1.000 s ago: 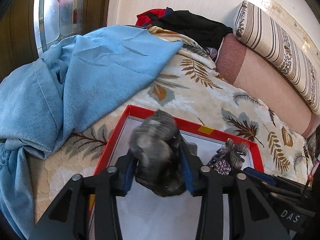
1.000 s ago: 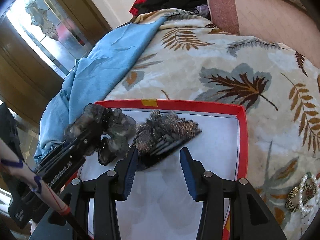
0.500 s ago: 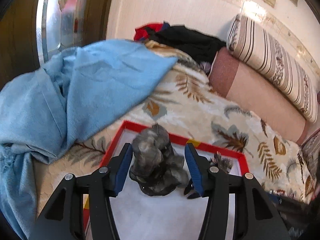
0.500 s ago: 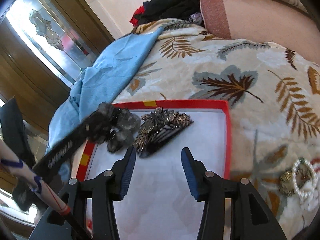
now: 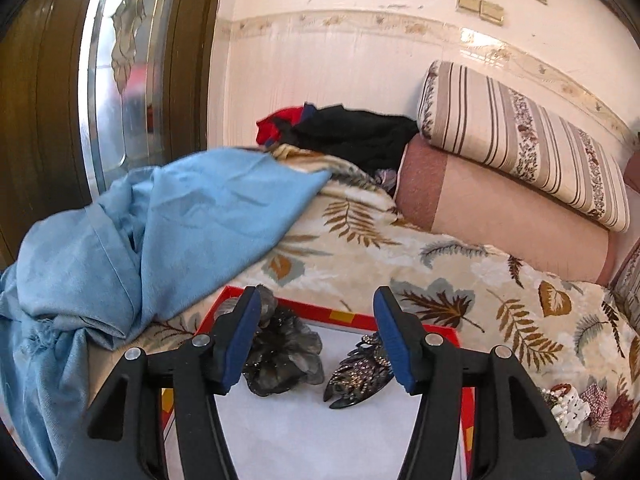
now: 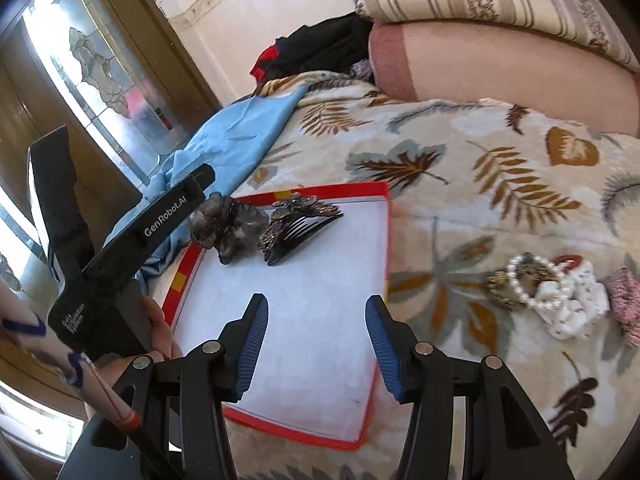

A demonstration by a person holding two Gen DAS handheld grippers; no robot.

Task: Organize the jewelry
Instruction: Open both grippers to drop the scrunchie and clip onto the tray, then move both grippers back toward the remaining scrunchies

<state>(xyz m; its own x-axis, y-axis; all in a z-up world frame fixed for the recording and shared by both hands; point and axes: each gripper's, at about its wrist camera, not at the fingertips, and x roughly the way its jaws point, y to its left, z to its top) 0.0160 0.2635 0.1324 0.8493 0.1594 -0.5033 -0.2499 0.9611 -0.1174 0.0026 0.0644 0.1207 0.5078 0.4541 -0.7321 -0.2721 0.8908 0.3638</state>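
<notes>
A red-rimmed white tray (image 5: 344,316) lies on the leaf-print blanket. In it, side by side at the far left, lie a grey fabric flower hair tie (image 5: 284,356) and a dark beaded hair comb (image 5: 356,372). My left gripper (image 5: 317,296) hovers above and behind them; its jaws are opening and nothing is between them. From the right wrist view the flower (image 6: 228,224) and comb (image 6: 296,220) lie clear of the left gripper (image 6: 200,184). My right gripper (image 6: 316,302) hangs open and empty over the tray's bare middle (image 6: 320,280).
On the blanket right of the tray lie a pearl bracelet (image 6: 524,280), a white scrunchie (image 6: 572,308) and a pink one (image 6: 624,300). A blue cloth (image 5: 160,232) is heaped to the left. Pillows (image 5: 500,208) and dark clothes (image 5: 352,136) line the wall behind.
The left gripper let go of the grey flower, which now lies in the tray, and pulled back and up. The right gripper also drew back from the comb and widened a little.
</notes>
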